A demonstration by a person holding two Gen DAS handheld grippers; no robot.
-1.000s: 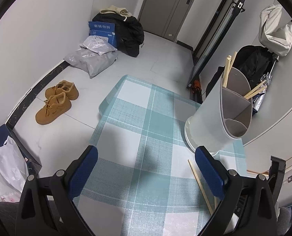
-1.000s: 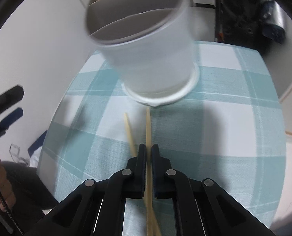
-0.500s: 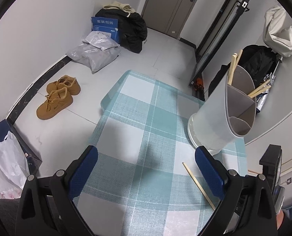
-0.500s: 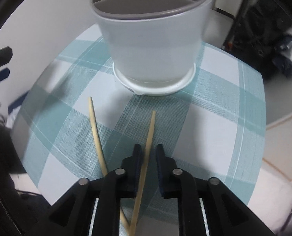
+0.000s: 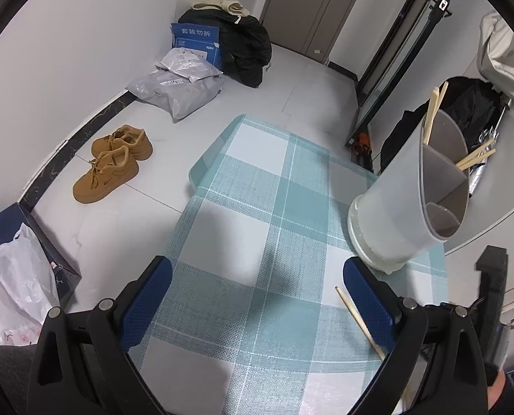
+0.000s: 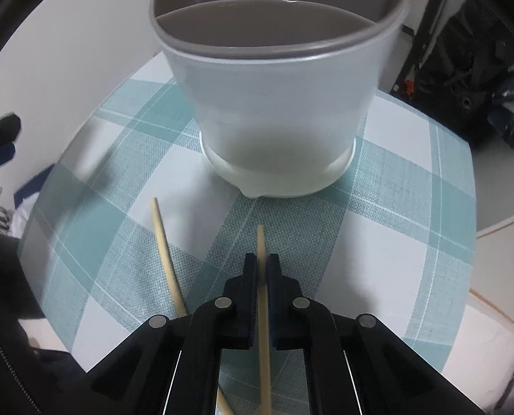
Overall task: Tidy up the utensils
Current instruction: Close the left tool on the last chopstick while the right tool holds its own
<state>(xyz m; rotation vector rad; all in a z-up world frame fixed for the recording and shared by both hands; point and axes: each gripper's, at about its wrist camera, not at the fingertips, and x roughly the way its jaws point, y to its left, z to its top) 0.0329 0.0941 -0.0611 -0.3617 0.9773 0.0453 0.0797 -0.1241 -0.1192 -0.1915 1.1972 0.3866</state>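
Two chopsticks lie on the checked tablecloth (image 6: 378,242) in front of the white holder (image 6: 274,103): the left chopstick (image 6: 165,252) runs under the right claw (image 6: 262,259) and is cut off there, loose. The other chopstick (image 6: 261,242) is clamped between its just-closed fingers, tip short of the holder's base. The left claw (image 5: 257,287) hangs wide apart over bare cloth, empty.
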